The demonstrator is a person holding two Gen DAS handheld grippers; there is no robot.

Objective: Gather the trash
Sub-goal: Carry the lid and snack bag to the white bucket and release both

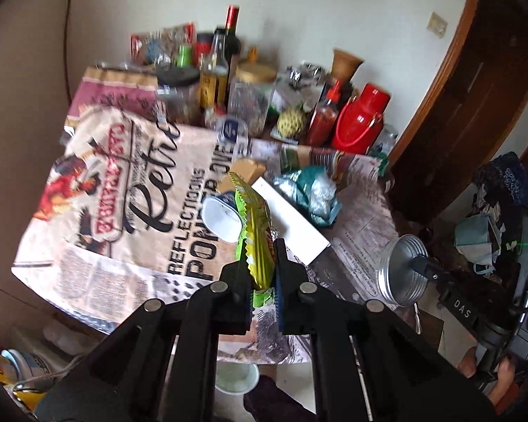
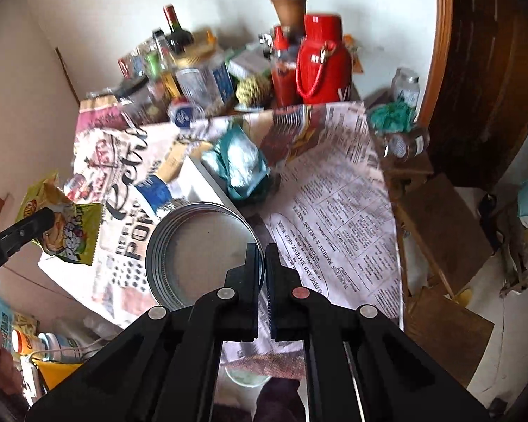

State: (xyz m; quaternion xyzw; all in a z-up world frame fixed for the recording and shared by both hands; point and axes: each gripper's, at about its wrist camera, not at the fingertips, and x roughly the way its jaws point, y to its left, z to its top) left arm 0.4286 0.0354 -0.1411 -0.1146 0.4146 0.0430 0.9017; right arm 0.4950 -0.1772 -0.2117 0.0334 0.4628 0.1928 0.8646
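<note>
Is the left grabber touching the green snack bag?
Touching. In the left wrist view, the left gripper has its fingers pressed on both sides of the green snack bag, pinching it.

table draped in printed cloth, bottles behind.

Blurred back-row bottles, labels unreadable.
</note>
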